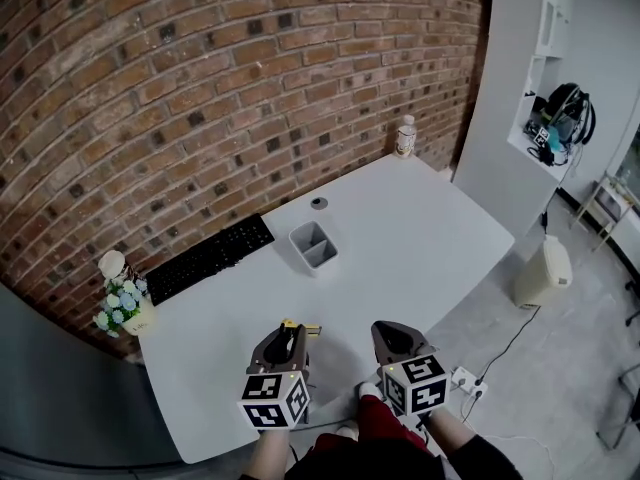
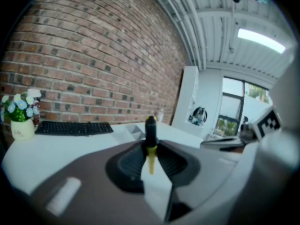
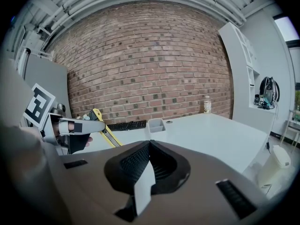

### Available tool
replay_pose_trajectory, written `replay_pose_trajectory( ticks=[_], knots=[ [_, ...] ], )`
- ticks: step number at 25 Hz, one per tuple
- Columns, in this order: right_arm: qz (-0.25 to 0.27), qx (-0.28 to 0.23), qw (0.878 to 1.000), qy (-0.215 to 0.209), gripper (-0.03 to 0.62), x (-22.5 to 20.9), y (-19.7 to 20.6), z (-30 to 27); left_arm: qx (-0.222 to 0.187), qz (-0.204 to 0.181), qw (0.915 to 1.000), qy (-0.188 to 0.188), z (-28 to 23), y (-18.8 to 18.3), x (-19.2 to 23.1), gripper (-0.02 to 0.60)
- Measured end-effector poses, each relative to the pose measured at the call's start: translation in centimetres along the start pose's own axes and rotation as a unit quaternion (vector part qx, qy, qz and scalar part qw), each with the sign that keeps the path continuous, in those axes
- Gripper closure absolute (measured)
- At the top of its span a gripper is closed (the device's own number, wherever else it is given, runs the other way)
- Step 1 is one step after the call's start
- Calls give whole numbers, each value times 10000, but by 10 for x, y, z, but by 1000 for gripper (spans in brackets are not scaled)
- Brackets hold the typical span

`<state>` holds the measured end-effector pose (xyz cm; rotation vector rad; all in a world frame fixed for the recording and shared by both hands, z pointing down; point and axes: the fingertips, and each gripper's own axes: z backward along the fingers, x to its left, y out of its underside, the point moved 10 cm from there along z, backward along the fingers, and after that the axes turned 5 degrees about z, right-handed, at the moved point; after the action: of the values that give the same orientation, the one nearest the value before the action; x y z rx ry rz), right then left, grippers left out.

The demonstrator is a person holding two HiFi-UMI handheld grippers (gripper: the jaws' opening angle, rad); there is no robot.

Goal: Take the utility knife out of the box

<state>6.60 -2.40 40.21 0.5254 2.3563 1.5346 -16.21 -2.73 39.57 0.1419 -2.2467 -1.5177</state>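
Your left gripper (image 1: 292,330), clenched on the knife (image 2: 150,127), holds it near you, well apart from the box (image 1: 313,246); right gripper (image 1: 393,332) closed, empty; removal apparently complete, perhaps set-down left.

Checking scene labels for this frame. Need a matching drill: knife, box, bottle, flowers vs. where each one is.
Things:
1. knife
2. box
3. bottle
4. flowers

Places:
A. far corner of the table, by the brick wall
B. clamped in the left gripper
C. beside the left end of the keyboard
D. mid-table, just right of the keyboard

Pairs: 1-B, 2-D, 3-A, 4-C
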Motion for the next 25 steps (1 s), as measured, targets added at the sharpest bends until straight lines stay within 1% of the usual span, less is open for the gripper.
replay_pose_trajectory(
  ticks=[7, 15, 19, 25],
  knots=[
    [-32, 34, 10000, -11, 586, 9, 5, 12, -21, -120, 9999, -24, 17, 6, 0, 508],
    [33, -105, 9999, -9, 586, 12, 3, 26, -31, -314, 9995, -94, 31, 11, -1, 508],
    [36, -136, 9999, 28, 586, 10, 4, 35, -20, -354, 9993, -107, 35, 14, -5, 508],
    [29, -183, 9998, 122, 586, 11, 6, 48, -4, -516, 9986, -124, 44, 18, -9, 508]
  ],
)
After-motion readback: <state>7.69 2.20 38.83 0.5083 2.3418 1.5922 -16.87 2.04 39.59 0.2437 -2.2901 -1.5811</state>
